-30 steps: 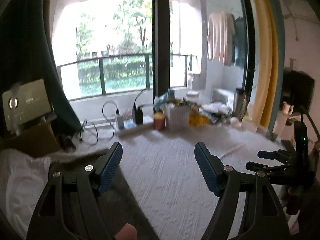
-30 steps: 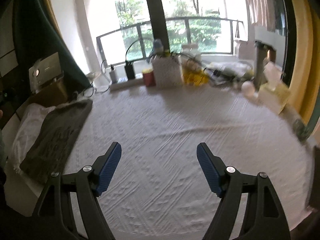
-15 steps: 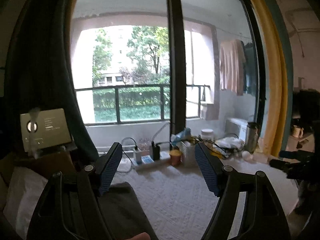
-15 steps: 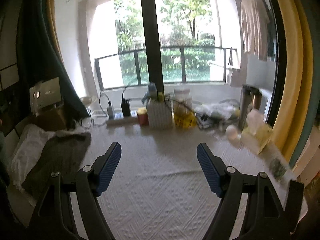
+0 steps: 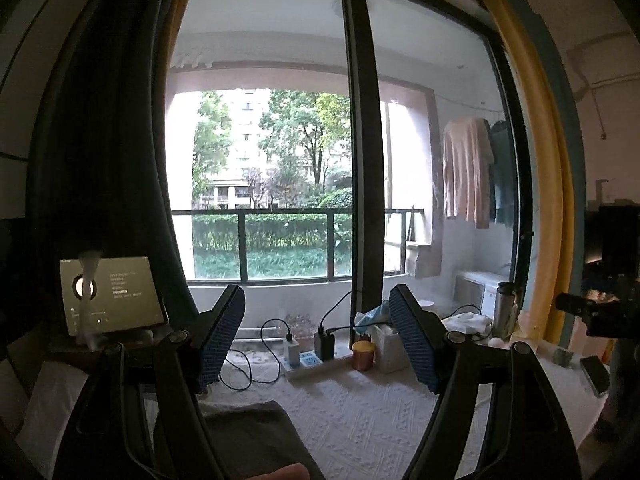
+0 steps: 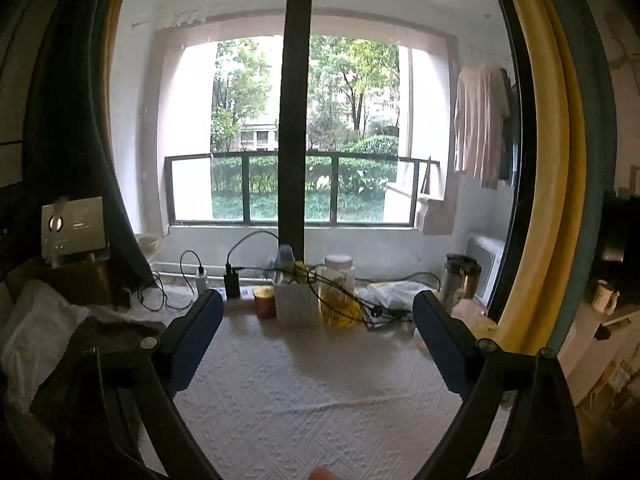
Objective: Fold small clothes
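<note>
Grey folded garment (image 5: 248, 436) lies below the empty left claw (image 5: 318, 344).

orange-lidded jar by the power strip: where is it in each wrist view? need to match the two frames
Left wrist: orange-lidded jar sits right of centre, low, between the gripper fingers, just right of the power strip.
Right wrist: the jar sits left of centre, at mid-height, left of the white tissue box.
Shared landmark: the dark window post rises just behind it.

White embossed cloth (image 6: 320, 408), dark grey garment (image 5: 248, 436), blue gripper pads (image 6: 440, 350).
</note>
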